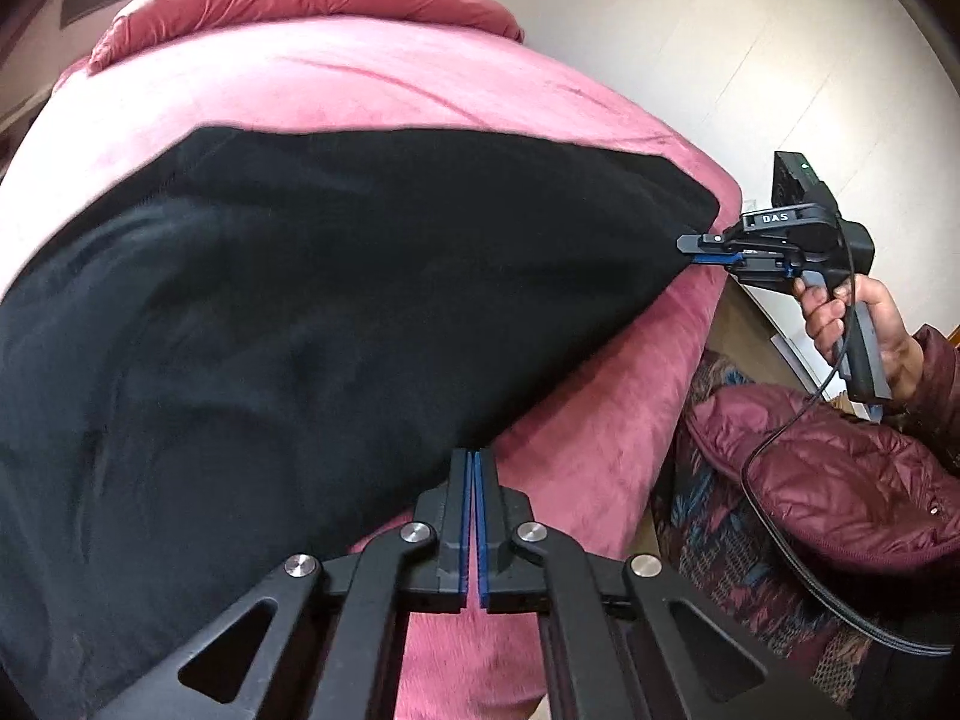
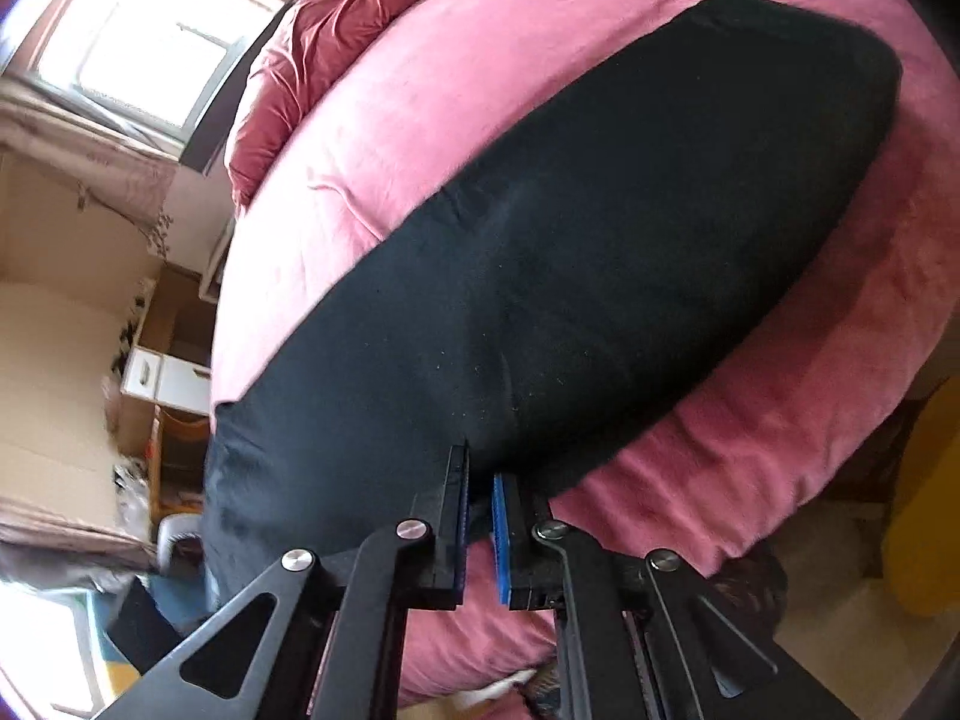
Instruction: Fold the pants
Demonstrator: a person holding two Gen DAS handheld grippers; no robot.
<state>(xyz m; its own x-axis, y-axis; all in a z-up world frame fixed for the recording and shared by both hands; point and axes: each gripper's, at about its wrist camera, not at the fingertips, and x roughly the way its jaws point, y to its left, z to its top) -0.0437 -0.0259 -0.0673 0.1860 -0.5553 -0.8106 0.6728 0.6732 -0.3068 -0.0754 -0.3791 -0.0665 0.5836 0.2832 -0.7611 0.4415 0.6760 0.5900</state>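
The left gripper (image 1: 473, 456) is pinched tight on the near edge of the black pants (image 1: 312, 300); the right gripper (image 2: 477, 474) has its pads a little apart with cloth bunched between them, gripping another point of that edge; the pants lie spread across the pink bed (image 1: 372, 78), one end hanging off the side; they look to be one layer deep already, so further folds probably remain; only the left wrist view shows the person's right hand (image 1: 864, 324) and quilted jacket (image 1: 840, 480); only the right wrist view shows the window (image 2: 138, 42).
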